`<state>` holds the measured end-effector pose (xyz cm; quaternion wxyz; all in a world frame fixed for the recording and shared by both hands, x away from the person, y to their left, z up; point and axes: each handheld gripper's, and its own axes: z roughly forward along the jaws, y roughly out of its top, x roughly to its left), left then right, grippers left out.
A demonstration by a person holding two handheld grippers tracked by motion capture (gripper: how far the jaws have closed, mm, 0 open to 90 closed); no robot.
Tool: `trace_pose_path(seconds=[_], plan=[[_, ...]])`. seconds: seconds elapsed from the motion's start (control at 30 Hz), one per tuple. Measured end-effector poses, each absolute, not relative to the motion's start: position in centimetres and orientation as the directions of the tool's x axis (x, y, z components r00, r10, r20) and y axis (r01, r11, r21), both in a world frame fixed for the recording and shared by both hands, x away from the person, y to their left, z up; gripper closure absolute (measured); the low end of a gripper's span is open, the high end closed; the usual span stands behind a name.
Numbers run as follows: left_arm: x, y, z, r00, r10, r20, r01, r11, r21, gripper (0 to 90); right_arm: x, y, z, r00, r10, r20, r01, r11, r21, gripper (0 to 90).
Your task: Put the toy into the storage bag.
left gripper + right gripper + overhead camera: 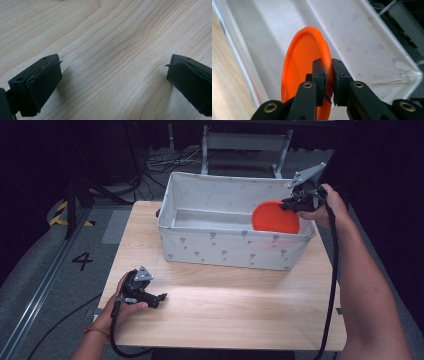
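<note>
Orange, round and shallow, the plastic plate [275, 217] I am working with stands on edge inside the white fabric storage bin [235, 247], at the bin's right end, just beside its end wall. My right claw [329, 75] pinches the plate's rim, one jaw on each face, the jaws drawn narrow around the thin wall. I judge the plate light and stiff, hard moulded plastic that should not bend under the pinch, but smooth enough to swivel between the pads if I tilt it quickly. The raised lip at the rim looks like the best hold, since it gives the pads a ridge to bear against; the flat middle offers nothing to grip. The bin looks soft-sided, so its walls may give if the plate leans on them. My left claw [161, 298] rests low over the pale wood-grain surface [225, 305] near its front left corner, jaws wide apart with only bare wood between them in the left gripper view. Several things I cannot make out: the plate's lower edge is hidden behind the bin's near wall from above and cut off by my own jaws in the right gripper view, so I cannot tell whether it touches the bin floor or hangs clear of it.
</note>
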<state>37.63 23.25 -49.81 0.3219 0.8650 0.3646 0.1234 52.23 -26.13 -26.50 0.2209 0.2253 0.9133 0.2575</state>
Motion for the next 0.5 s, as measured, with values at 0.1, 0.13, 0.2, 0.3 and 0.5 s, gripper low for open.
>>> trace_pose_path(seconds=[0.1,0.13,0.2,0.3,0.5], plan=[[37.6,23.2,-49.8,0.704,0.71,-0.021,0.551,-0.527,0.647,0.2,52.2,-25.6,-27.6,-0.824,0.486,-0.291,0.289,0.802,0.522,82.4],[37.6,23.2,-49.8,0.704,0.71,-0.021,0.551,-0.527,0.647,0.2,52.2,-25.2,-28.2,-0.84,0.463,-0.285,0.282,0.819,0.499,82.4],[37.6,23.2,-49.8,0.703,0.71,-0.021,0.551,-0.526,0.648,0.2,52.1,-24.9,-28.6,-0.851,0.446,-0.277,0.275,0.828,0.489,82.4],[37.6,23.2,-49.8,0.704,0.71,-0.021,0.551,-0.527,0.647,0.2,52.1,-24.5,-29.0,-0.861,0.432,-0.269,0.273,0.838,0.473,82.4],[37.6,23.2,-49.8,0.704,0.71,-0.022,0.551,-0.526,0.647,0.2,52.1,-23.7,-30.2,-0.899,0.36,-0.248,0.241,0.881,0.407,82.3]])
